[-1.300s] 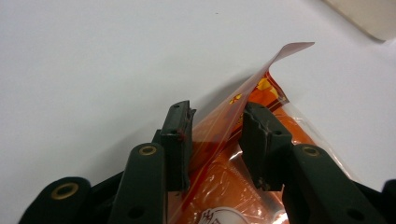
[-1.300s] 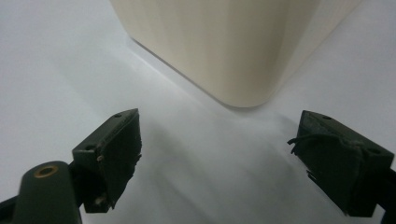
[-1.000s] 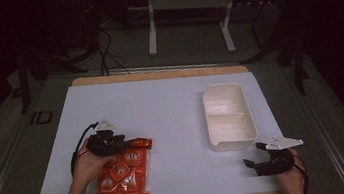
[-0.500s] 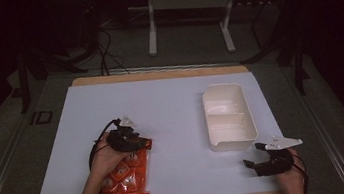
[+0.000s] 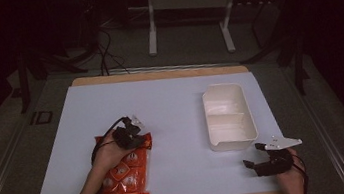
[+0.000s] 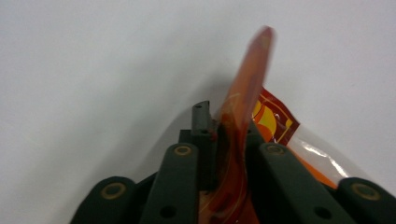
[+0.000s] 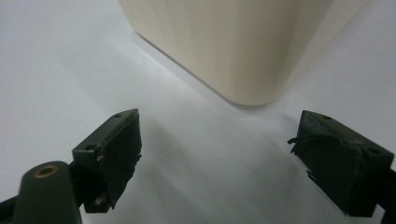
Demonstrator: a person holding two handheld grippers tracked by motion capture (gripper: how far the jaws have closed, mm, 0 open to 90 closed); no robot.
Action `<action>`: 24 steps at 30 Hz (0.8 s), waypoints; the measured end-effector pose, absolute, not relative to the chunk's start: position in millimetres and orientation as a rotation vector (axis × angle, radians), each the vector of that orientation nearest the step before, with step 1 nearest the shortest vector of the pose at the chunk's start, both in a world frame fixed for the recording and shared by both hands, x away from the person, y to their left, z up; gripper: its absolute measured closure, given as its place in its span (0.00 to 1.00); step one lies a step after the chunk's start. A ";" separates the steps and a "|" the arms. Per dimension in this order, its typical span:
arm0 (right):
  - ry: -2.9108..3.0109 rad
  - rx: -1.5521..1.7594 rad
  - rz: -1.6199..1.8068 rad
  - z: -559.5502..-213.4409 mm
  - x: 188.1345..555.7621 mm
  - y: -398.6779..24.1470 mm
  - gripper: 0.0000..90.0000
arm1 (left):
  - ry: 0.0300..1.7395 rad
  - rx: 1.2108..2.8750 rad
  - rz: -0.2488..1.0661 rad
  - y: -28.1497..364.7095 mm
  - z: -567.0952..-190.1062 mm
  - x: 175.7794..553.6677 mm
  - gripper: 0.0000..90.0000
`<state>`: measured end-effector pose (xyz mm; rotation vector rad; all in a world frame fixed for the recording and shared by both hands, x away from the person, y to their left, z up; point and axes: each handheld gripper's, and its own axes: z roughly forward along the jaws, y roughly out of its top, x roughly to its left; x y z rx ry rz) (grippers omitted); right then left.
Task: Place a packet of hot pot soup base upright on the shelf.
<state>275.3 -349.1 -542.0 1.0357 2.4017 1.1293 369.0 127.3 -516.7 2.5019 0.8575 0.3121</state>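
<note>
Left gripper [image 5: 133, 132] pinches the far edge of the orange bag [image 5: 124, 171]; right gripper [image 5: 254, 163] waits with its jaws spread wide.

The bag lies flat near the front left corner of the tabletop [image 5: 171, 107], and its thin edge [image 6: 243, 126] stands squeezed between the black jaws, which have just been closing on it. I think the edge is chosen because the flat pack gives nothing else to hold. The white tray [image 5: 228, 115] stands toward the right edge, probably as the place for the bag. The right gripper rests just before the tray's near corner [image 7: 243, 70], holding nothing. Compared with one second ago, the left gripper has slid from the bag's left side to its far edge; the bag, tray and right gripper are unmoved.
</note>
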 end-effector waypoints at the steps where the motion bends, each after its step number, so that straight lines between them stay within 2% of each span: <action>1: 2.402 1.035 1.130 -542.0 275.3 -349.2 0.16 | 0.852 2.505 0.320 127.1 -516.4 368.8 0.96; 14: 2.404 1.036 1.132 -542.0 275.5 -349.4 0.16 | 0.915 2.386 0.260 142.0 -491.0 373.0 0.99; 24: 2.405 1.037 1.131 -542.2 275.6 -349.2 0.16 | 0.914 2.287 0.319 149.2 -437.3 367.9 0.99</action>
